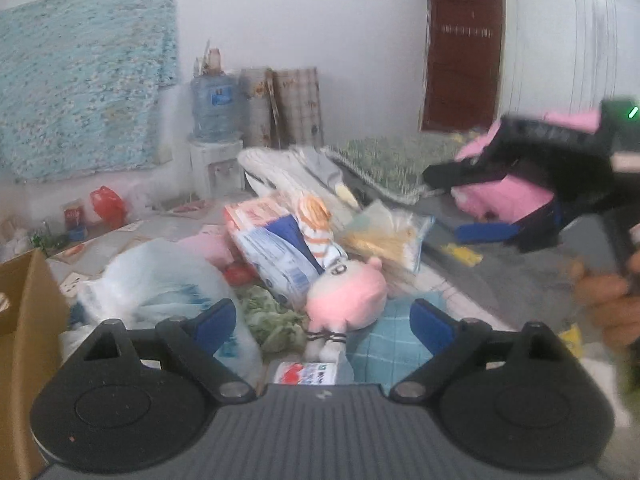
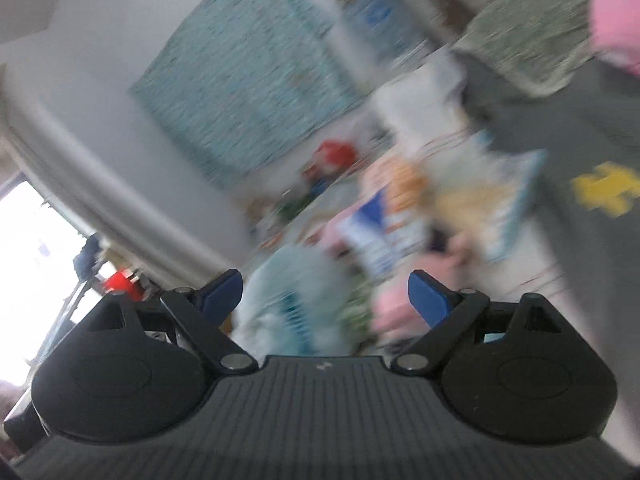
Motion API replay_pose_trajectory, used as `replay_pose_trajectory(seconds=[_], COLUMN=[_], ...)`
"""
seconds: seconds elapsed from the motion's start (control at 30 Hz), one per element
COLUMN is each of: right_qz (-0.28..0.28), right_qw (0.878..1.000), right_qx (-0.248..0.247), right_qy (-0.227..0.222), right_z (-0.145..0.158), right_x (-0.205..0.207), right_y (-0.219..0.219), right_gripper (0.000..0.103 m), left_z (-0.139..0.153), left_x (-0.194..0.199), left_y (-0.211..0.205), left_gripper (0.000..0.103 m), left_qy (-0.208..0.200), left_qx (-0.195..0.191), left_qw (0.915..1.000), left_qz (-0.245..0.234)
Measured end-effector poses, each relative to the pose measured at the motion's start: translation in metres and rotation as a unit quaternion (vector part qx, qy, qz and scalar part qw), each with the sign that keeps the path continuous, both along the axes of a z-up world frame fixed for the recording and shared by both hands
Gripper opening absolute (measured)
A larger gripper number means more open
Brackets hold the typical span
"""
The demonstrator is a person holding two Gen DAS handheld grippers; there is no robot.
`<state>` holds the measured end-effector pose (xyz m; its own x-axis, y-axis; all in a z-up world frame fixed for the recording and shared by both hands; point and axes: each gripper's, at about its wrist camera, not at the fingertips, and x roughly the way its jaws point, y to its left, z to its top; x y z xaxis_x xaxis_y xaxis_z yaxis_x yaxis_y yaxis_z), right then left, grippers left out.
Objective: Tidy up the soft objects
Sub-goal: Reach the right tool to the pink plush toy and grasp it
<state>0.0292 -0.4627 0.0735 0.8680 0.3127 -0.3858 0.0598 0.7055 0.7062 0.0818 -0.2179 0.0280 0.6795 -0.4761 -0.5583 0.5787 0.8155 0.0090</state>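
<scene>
A small pink plush doll (image 1: 348,296) lies head-down in a floor pile, just beyond my left gripper (image 1: 324,320). That gripper is open and nothing sits between its blue pads (image 1: 216,320). A folded teal cloth (image 1: 392,344) lies under its right pad. A bigger pink plush (image 1: 504,196) rests on the grey mat (image 1: 520,272) at the right. My right gripper (image 1: 456,204) hovers open in front of it, held by a hand (image 1: 608,304). The right wrist view is badly blurred: the right gripper (image 2: 324,292) is open and empty over the pile, with the doll (image 2: 392,304) ahead and the big plush (image 2: 616,12) top right.
The pile also holds a white plastic bag (image 1: 160,280), a blue-white package (image 1: 276,248), a yellow snack bag (image 1: 388,240) and leafy greens (image 1: 272,316). A cardboard box (image 1: 24,340) stands at the left. A water dispenser (image 1: 214,104) and a brown door (image 1: 460,52) are at the back wall.
</scene>
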Motion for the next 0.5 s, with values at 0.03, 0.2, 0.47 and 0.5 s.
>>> replay_pose_trajectory(seconds=[0.03,0.2,0.47,0.5], right_qz=[-0.009,0.012,0.025,0.026], right_qw=[1.000,0.999,0.995,0.994], right_qx=[-0.001,0.016,0.027,0.031], right_qy=[0.004,0.034,0.090,0.098], right_z=[-0.011,-0.045,-0.083,-0.089], right_x=[0.004,0.031,0.084,0.091], right_y=[0.001,-0.005,0.002,0.002], right_gripper=[0.091,0.090,0.087,0.086], left_z=[-0.006,-0.029,-0.048,-0.050], left_x=[0.005,0.027,0.069,0.072], left_y=[-0.009,-0.038,-0.051,-0.052], left_gripper=[0.093,0.086,0.082,0.082], left_qy=[-0.001,0.027,0.070,0.079], left_qx=[0.006,0.035,0.044,0.042], left_qw=[1.0000,0.9990,0.9964,0.9958], left_qz=[-0.003,-0.010,-0.017,-0.021])
